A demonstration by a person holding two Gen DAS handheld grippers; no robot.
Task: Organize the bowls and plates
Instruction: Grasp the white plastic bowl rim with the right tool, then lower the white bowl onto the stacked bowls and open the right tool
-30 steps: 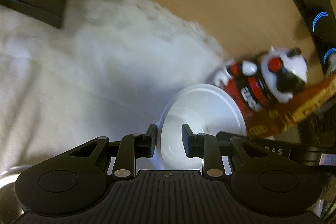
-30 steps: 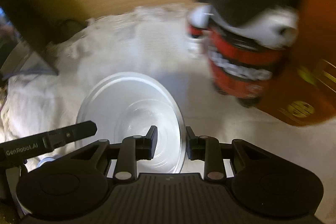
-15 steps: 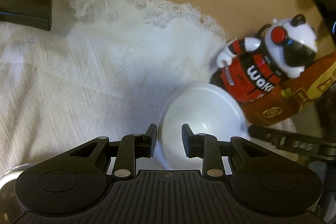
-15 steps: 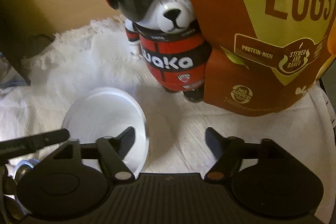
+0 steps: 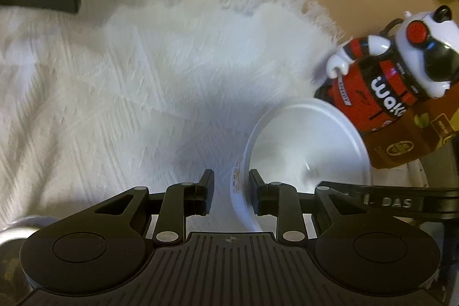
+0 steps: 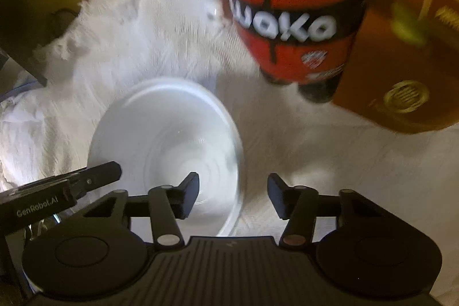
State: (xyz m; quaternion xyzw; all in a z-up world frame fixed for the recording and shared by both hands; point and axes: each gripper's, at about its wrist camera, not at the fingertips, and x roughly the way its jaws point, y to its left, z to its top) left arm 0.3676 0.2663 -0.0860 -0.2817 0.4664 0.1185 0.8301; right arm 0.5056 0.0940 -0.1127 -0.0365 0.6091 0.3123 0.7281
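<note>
Left wrist: hand-held gripper (image 5: 231,192) straddles bowl (image 5: 307,151) rim

White bowl (image 5: 307,145) (image 6: 166,139): glossy, empty, upright on white cloth. Its rim wall sits between the left tool's fingers, near the panda figurine.

Dim, warm yellowish indoor light. Strong fisheye bending at the edges. Heavy motion blur over the toy bear (image 6: 289,10) and brown bag (image 6: 401,48) in the right view; bluish shadow across the white cloth (image 5: 149,93).
</note>
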